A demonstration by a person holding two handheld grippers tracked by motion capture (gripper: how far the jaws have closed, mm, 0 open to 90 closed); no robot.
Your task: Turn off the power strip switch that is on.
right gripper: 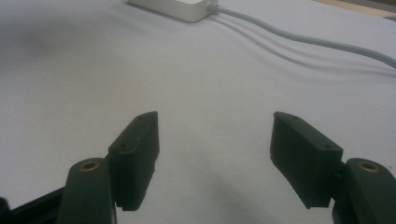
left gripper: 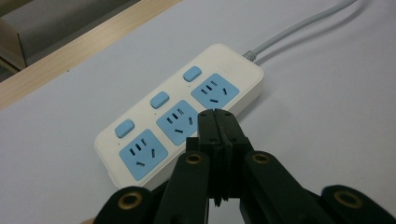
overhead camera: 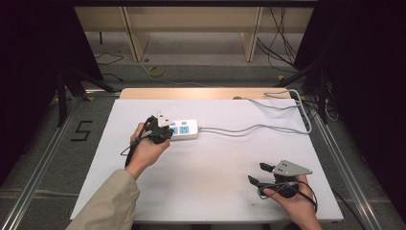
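**Two grippers, one power strip, and a closed tip over the switches**

Two hand-held grippers were at work on the white table. At the left, the left gripper had its jaws pressed together with nothing between them, the joined tip hovering just over the middle of the power strip. I judged that closed pose to be deliberate: a shut tip makes one blunt point, good for prodding a small switch rather than gripping anything. Whether it actually touched the plastic I could not tell.

The strip lay flat toward the far left-centre of the table, its long side running across it. I counted three blue sockets and three blue switches, one beside each socket. One grey cable ran from its right end toward the far right corner, slack on the tabletop.

At the right, the right gripper rested near the front edge, well apart from the strip, jaws spread wide and empty. It looked parked, simply waiting out of the way.
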